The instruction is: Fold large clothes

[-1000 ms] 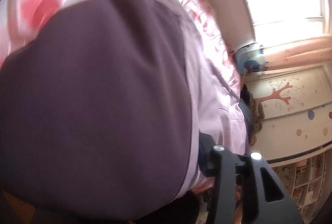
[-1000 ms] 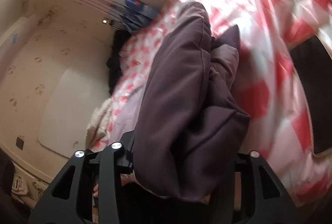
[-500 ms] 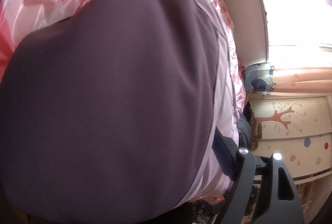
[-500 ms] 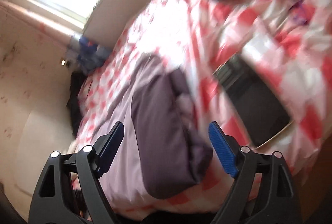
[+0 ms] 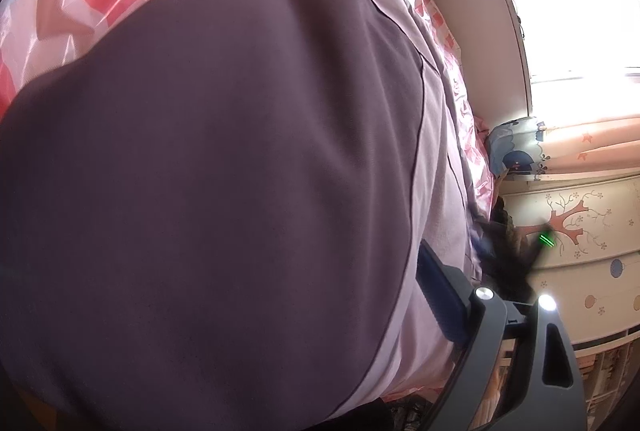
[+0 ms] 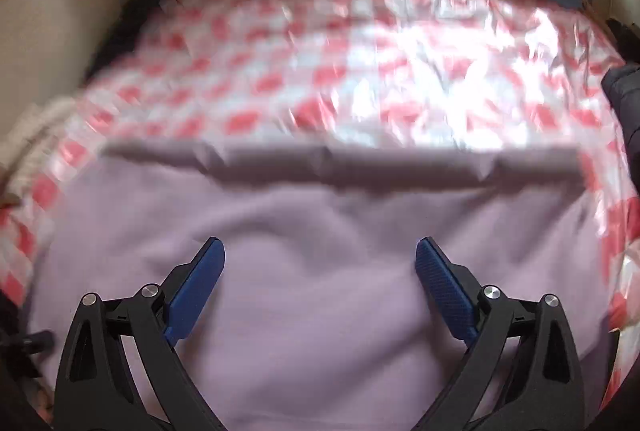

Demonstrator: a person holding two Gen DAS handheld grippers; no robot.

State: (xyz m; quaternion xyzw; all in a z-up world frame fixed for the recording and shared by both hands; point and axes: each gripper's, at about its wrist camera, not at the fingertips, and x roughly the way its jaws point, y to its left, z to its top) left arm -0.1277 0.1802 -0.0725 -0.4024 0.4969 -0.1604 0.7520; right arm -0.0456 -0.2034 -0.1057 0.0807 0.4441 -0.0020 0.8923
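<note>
A large purple garment point(image 5: 208, 191) with a pale lilac panel fills the left wrist view, lying on the bed. Only one blue-padded finger point(image 5: 440, 303) of my left gripper shows, at the garment's edge; the cloth hides the other. In the right wrist view the pale lilac garment point(image 6: 320, 271) lies spread flat, with a darker folded band point(image 6: 340, 163) along its far edge. My right gripper point(image 6: 320, 263) is open and empty, hovering above the lilac cloth.
The bed is covered by a red and white checked plastic sheet point(image 6: 320, 71). A blue patterned pillow point(image 5: 516, 147) and a window lie toward the headboard side. A dark item point(image 6: 624, 111) sits at the right edge of the bed.
My right gripper has let go of the dark purple fold, opened wide and swung to face the flat lilac cloth. The left view has shifted only slightly.
</note>
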